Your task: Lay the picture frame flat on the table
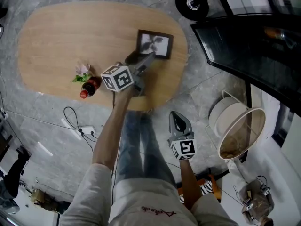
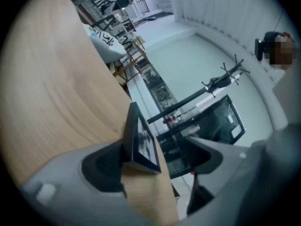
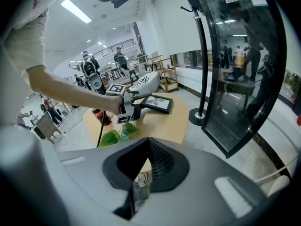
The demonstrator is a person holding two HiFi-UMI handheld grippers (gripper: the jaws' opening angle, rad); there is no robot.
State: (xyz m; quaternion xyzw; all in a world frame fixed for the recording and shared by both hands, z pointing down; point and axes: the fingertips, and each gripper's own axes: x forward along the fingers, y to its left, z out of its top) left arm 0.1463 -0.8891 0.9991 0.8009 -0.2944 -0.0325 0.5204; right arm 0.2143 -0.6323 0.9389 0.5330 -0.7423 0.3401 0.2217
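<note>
The black picture frame [image 1: 155, 44] lies flat, picture side up, on the right part of the oval wooden table [image 1: 61, 36]. My left gripper [image 1: 141, 59] reaches over the table's near edge to the frame's near left corner. In the left gripper view its jaws stand wide apart around the frame [image 2: 141, 142]; the frame's edge is next to the left jaw and well clear of the right one. My right gripper [image 1: 179, 122] hangs low off the table beside the person's legs, jaws together with nothing in them [image 3: 148, 147]. From there the frame [image 3: 158, 102] shows flat on the table.
A cola bottle [image 1: 89, 87] and a pink flower with green leaves [image 1: 82, 72] lie near the table's front edge. A white cable [image 1: 77, 121] runs over the floor. A black glass cabinet [image 1: 254, 46], a stand's round base [image 1: 192, 4] and a white bin [image 1: 240, 131] are at the right.
</note>
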